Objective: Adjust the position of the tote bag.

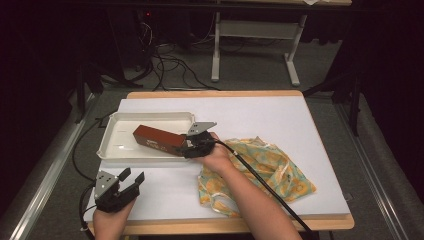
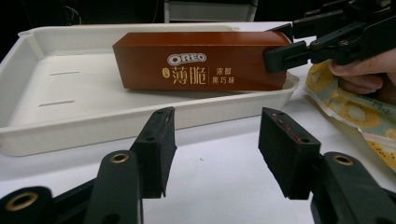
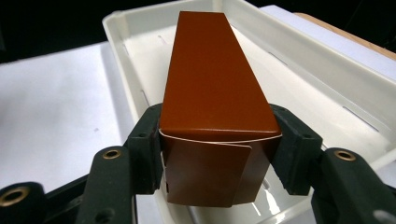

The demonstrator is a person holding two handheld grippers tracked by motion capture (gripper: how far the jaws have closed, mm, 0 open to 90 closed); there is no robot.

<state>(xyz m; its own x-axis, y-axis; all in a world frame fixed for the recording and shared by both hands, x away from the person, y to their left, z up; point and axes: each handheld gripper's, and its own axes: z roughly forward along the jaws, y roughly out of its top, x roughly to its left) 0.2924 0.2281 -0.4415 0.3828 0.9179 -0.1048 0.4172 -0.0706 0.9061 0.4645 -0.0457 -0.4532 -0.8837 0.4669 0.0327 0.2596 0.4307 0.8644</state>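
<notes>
1. The right gripper (image 1: 192, 145), at frame centre in the high view, pinches one end of the brown Oreo box (image 1: 157, 138).
2. The box lies over the white tray (image 1: 112, 150), left of centre.
3. The left gripper (image 1: 131, 181), lower left, has its jaws spread with nothing between them, above the table (image 1: 280, 112).
4. A patterned cloth (image 1: 270, 172) lies right of the tray.
</notes>
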